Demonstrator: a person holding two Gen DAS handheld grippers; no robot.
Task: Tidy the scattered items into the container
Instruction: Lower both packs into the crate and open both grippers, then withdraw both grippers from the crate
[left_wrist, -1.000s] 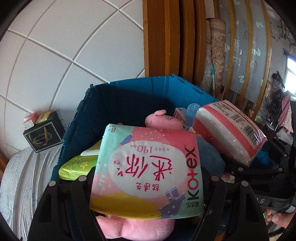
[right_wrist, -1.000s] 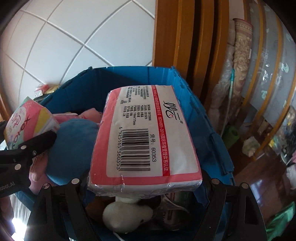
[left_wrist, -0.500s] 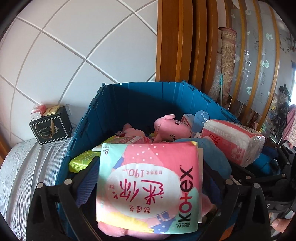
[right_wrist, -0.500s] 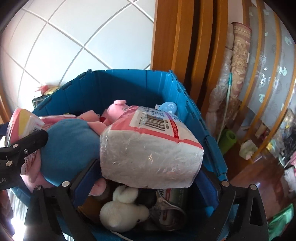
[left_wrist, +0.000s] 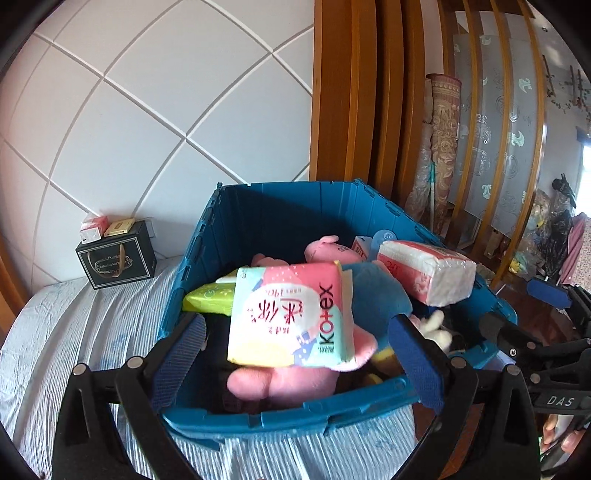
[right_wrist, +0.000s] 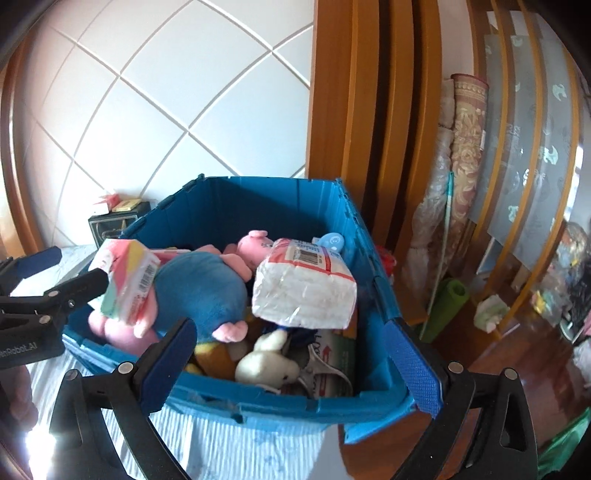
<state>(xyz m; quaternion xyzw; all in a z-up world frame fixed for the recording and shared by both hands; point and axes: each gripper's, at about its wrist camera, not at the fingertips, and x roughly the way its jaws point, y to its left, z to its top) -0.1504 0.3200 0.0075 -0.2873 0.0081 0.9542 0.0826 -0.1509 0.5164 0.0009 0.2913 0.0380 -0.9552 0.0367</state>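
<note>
White quilted wall panels and wooden door frames stand behind a striped bed (left_wrist: 92, 332) that carries the blue container (left_wrist: 280, 410). Both tools have just been opening. The left tool (left_wrist: 295, 354) gapes wide at the near rim, its pads clear of the Kotex pack (left_wrist: 291, 317), which lies on the pink plush (left_wrist: 280, 380) inside. The right tool (right_wrist: 291, 354) is likewise spread, with the tissue pack (right_wrist: 306, 291) resting loose on the heap by the right wall. Lower items are half buried and hard to identify. The crate's near right corner overhangs the bed edge. A black box (left_wrist: 116, 262) sits far left, well apart.
</note>
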